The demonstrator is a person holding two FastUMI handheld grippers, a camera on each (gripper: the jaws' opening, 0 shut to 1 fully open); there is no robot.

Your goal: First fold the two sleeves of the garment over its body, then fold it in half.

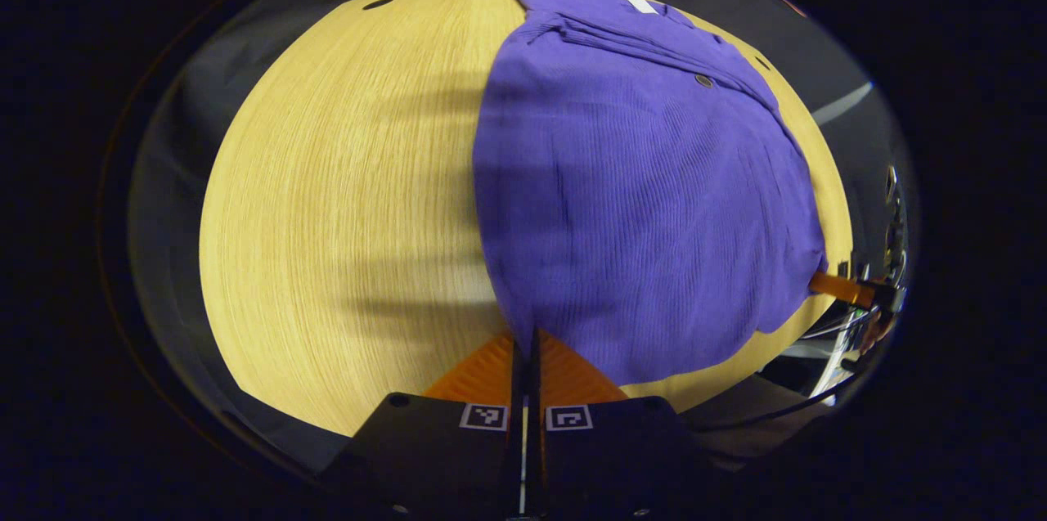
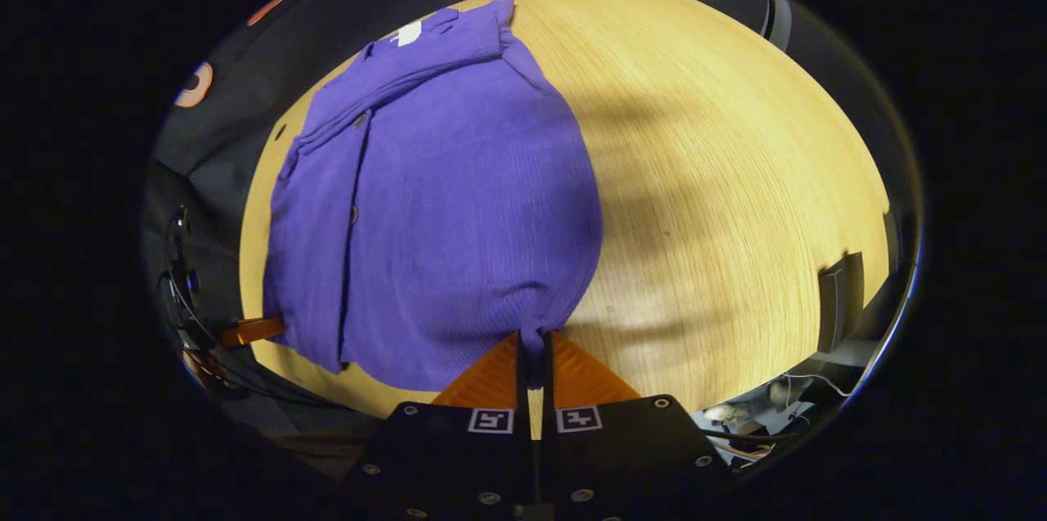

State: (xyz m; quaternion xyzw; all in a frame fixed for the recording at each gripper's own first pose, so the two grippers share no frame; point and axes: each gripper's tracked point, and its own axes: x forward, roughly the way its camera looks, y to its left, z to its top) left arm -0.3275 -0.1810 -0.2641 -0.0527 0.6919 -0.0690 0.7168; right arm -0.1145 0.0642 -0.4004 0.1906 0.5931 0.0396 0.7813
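On the table (image 1: 327,202): a purple garment (image 1: 638,202) lies flat, collar end at the far side, both sleeves apparently folded in over the body already.
Step in hand: judged to be the fold in half, with the two near hem corners pinched.
Risk: if either pinch is thin, a corner could slip out as the hem is carried toward the collar, leaving a crooked fold.
Second risk: uneven travel of the two hands would skew the hem and could drag the tucked sleeves loose.
Left gripper (image 1: 526,341): fingers pressed together at the garment's near left corner; cloth seems caught between them, though the bite is hard to see.
Right gripper (image 2: 533,345): fingers closed on a bunched tuck of cloth at the near right corner, fabric visibly puckered there.
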